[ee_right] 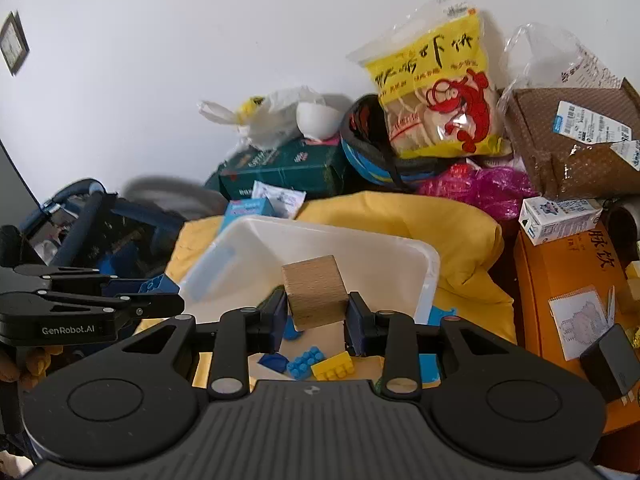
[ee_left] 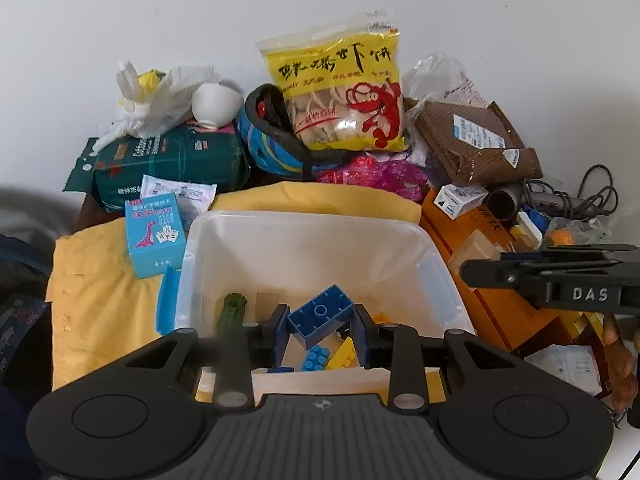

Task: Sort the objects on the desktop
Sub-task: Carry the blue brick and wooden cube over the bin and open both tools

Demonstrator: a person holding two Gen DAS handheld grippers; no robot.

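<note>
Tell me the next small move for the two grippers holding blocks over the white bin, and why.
Probably open the fingers and let both blocks drop. The left gripper pinches a blue brick and the right gripper a wooden cube, both apparently above the white bin, where other bricks already lie.

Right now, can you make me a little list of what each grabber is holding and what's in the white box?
left gripper: shut on a dark blue building brick, studs facing away
right gripper: shut on a wooden cube
white bin: sits on a yellow cloth, below both grippers
inside the bin: a light blue brick, a yellow brick, a green toy
behind the bin: a yellow snack bag leaning on the wall
</note>
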